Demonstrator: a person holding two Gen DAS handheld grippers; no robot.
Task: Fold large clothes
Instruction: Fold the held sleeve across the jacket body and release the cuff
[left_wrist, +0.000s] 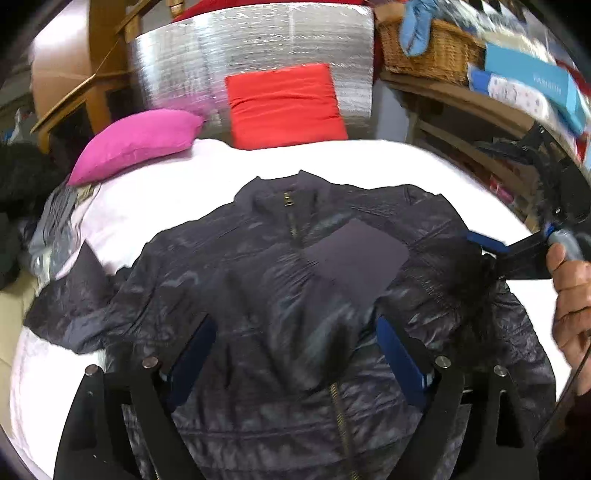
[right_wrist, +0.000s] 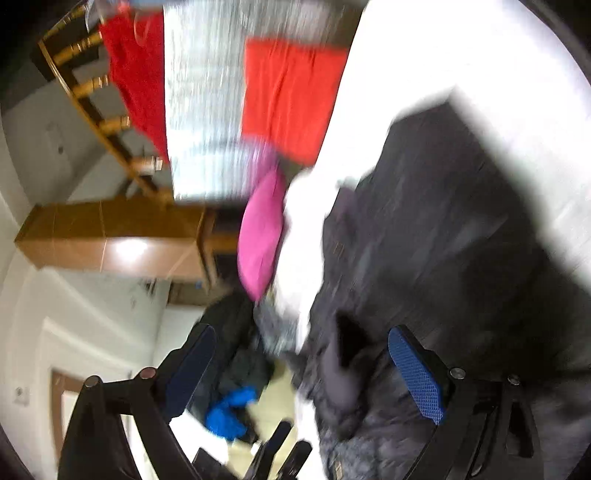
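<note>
A dark navy quilted jacket (left_wrist: 280, 280) lies front up on the white bed (left_wrist: 369, 162), zip closed and collar at the far side. A matte dark sleeve end (left_wrist: 354, 254) lies folded across its chest; the other sleeve (left_wrist: 74, 310) trails off to the left. My left gripper (left_wrist: 295, 332) hovers open over the jacket's lower chest with nothing between its blue pads. A hand (left_wrist: 572, 288) holds my right gripper (left_wrist: 495, 251) at the jacket's right shoulder. In the blurred, rolled right wrist view, the right gripper (right_wrist: 303, 369) stands open beside the jacket (right_wrist: 443, 240), gripping nothing.
A pink cushion (left_wrist: 140, 140) and a red cushion (left_wrist: 284, 103) lean at the bed's head against a silver foil panel (left_wrist: 258, 48). A wicker basket (left_wrist: 432, 48) and boxes sit on wooden shelves at the right. Dark clothes (left_wrist: 22, 177) pile up at the left.
</note>
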